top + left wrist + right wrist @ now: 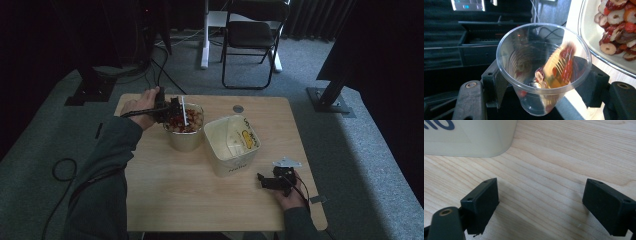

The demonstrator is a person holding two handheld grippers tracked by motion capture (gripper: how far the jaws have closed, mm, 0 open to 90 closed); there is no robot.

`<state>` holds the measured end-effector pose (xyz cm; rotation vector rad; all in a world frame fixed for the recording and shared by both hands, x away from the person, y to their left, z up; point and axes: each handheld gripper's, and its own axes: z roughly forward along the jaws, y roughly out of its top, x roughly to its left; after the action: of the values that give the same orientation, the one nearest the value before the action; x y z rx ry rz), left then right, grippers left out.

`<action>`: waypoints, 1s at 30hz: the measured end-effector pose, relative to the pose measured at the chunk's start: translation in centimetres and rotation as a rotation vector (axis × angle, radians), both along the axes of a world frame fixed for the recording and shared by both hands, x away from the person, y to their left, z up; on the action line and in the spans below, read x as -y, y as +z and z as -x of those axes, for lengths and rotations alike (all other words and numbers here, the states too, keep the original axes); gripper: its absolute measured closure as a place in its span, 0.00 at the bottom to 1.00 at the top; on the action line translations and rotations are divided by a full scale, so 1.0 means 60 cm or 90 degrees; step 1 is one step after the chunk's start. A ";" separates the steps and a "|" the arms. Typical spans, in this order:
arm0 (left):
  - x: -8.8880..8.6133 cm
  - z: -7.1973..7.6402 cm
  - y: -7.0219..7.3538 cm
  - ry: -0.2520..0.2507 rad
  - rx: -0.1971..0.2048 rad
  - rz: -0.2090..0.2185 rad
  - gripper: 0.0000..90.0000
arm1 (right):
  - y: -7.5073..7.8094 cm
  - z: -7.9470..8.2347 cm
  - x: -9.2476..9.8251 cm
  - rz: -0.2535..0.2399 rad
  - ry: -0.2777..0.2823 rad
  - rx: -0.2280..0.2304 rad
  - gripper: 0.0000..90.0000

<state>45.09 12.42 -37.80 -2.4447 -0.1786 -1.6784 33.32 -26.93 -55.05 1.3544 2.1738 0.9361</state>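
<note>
Clear ribbed plastic cup (pixel 544 67) clamped in left tongs (pixel 544 87); right tongs (pixel 541 207) apart.

clear cup (pixel 544 67) contents smeared by glare in left gripper view, individual pieces hard to tell apart; cup base drops behind the fingers (pixel 496 87); fruit tub (pixel 599 57) cut off by top and right edges there; in right gripper view the cream container (pixel 469 140) is cropped at top and left, its blue lettering unreadable; high view is dim, print on the square container (pixel 232 150) too small to read; small round mark on the worktop (pixel 238 108) unidentifiable; person's forearms cut off at bottom edge
</note>
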 end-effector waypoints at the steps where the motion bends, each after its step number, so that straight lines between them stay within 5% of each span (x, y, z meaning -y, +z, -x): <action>1: 0.002 0.000 -0.002 -0.003 0.002 -0.012 0.37 | 0.000 0.000 0.000 0.000 0.000 0.000 0.14; 12: 0.009 0.005 -0.008 -0.018 0.002 -0.069 0.37 | 0.000 0.000 0.000 -0.001 0.000 0.000 0.14; 30: 0.018 0.012 -0.004 -0.031 0.019 -0.090 0.38 | 0.000 0.000 0.000 -0.001 0.000 0.000 0.14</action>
<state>44.36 11.35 -38.04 -2.3406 -0.0042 -1.6853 33.33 -26.92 -55.04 1.3555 2.1730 0.9381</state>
